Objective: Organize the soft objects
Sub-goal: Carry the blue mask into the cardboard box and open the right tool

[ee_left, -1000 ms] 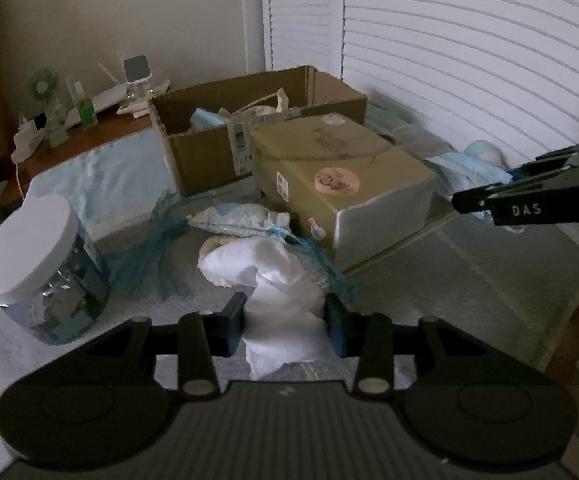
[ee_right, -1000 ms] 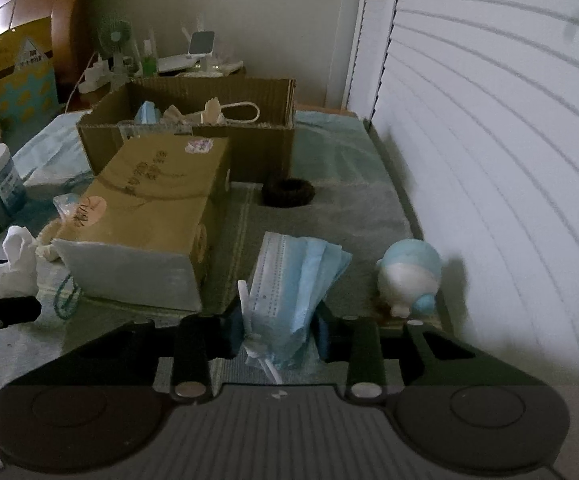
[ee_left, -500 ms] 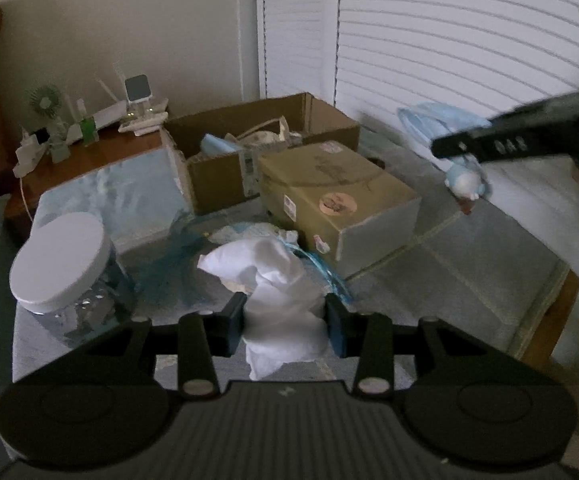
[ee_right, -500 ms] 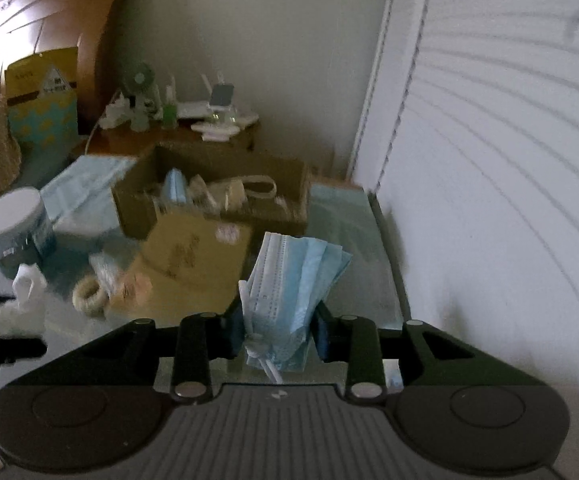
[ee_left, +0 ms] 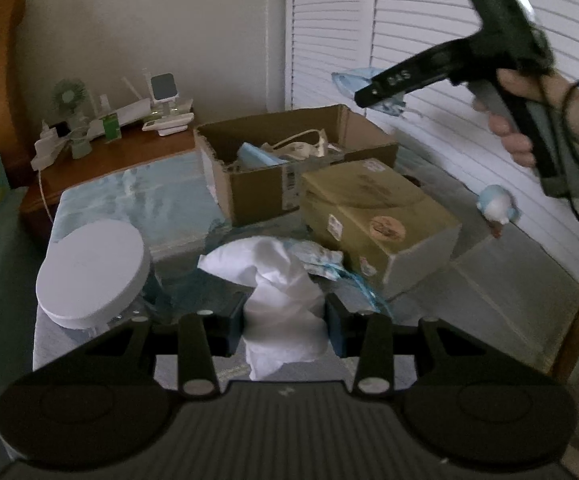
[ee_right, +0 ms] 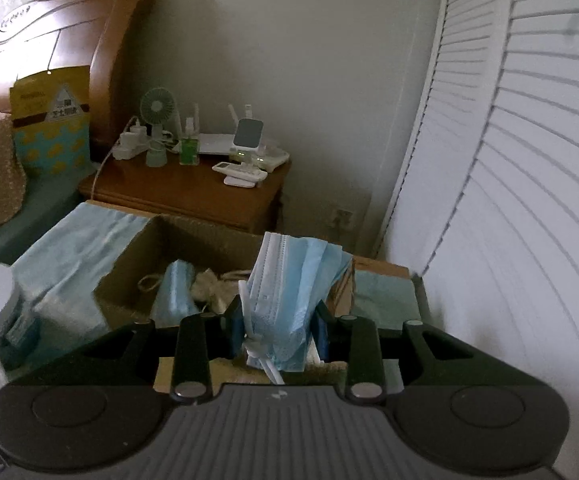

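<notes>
I count two cardboard boxes on the worktop: an open box holding masks and corded bits, and a closed box just in front of it. My left tongs are clamped on one crumpled white cloth, held above the worktop. My right tongs pinch one bundle of blue face masks, held over the open box. There is one white-lidded jar at the left, and one small blue-and-white plush toy at the right near the shutters. The worktop wears a pale grey cover with a light blue cloth toward the back. Beyond it stand a wooden nightstand with one small fan, a wooden headboard and white louvred shutters.
</notes>
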Available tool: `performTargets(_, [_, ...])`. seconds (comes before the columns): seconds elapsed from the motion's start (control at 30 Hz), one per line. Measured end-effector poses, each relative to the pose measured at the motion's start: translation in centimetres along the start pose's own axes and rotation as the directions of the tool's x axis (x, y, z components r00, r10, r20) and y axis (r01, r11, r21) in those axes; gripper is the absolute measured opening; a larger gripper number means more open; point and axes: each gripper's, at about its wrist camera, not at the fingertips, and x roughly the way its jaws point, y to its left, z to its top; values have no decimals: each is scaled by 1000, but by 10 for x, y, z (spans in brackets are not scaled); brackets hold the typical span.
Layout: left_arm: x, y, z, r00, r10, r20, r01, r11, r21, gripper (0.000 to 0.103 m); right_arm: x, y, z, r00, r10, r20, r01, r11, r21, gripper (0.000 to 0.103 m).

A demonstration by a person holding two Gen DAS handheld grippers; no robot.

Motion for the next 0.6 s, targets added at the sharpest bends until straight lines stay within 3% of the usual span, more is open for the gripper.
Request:
performTargets(0.13, [6,5,5,1000,16,-3,-16,1000,-8,41,27,-5,11,1000,2,-9,-2,1000,-2,39])
performTargets(0.37, [14,4,8,1000,12,-11,-12,1000,-1,41,40,-11,3,1000,-12,-19,12,1000,4,88])
performTargets(0.5, [16,3,11,1000,-9,-22,9,1000,-3,41,24,-13,-7,1000,-11,-18,11,999,37,100])
performTargets(0.6, [15,2,15,1000,-10,-23,10,1000,4,41,6,-12,-16,1000,-5,-11,6,998,61,103])
